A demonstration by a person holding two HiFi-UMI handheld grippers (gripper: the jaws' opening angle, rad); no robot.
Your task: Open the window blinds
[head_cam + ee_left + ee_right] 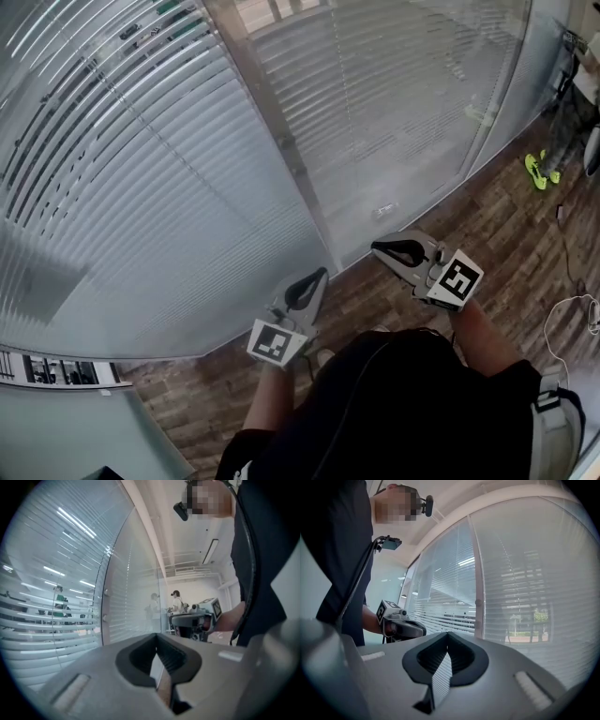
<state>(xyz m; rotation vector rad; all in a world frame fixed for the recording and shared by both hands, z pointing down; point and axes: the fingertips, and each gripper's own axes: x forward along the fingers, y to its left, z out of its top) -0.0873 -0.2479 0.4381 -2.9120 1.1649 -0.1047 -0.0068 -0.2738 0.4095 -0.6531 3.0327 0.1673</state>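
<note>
The blinds (159,178) are seen lowered across the window panes, filling the upper left and top centre of the head view. The left gripper (317,279) is held at lower centre and the right gripper (382,250) just right of it. Neither is touching the blinds. Both pairs of jaws are closed, tips together, with nothing held. A wooden floor (497,220) is shown at right.

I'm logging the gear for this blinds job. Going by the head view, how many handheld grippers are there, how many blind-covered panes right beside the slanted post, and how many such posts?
Grey handheld grippers: 2, the left gripper and the right gripper
White slatted blind panels: 2
Grey metal window post between them: 1
Total: 5
</note>
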